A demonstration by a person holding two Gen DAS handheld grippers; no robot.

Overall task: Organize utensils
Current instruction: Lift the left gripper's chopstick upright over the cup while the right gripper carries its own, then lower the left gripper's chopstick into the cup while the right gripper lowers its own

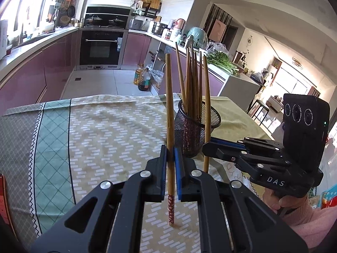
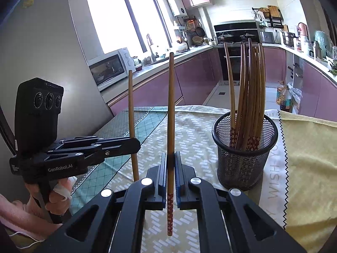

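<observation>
Nearest the left wrist camera, the left gripper is clamped on a wooden chopstick: blue pads pinch the round shaft about a third of the way up. Chopstick near upright, blunt plain end at top, red floral-patterned end at bottom, over the cloth; contact with the cloth cannot be told.

Right wrist view, same arrangement: right gripper closed on a second chopstick, upright, patterned end hanging clear below the jaws. Both grippers are matte black, with bright round rivets.

Just beyond, a black wire-mesh cup, cylindrical, stands on the tablecloth. It holds a bundle of matching chopsticks, patterned ends down, plain ends fanned upward. From the left view the right gripper and its chopstick sit in front of the cup's right side, partly hiding it.

Cloth: woven, pale yellow with a white dash pattern, teal lattice border, slightly wrinkled. A plain yellow-green cloth with a zigzag edge lies past the cup.

Farther back: mauve cabinets, built-in oven, oil bottles on the tiled floor, microwave on the counter.
</observation>
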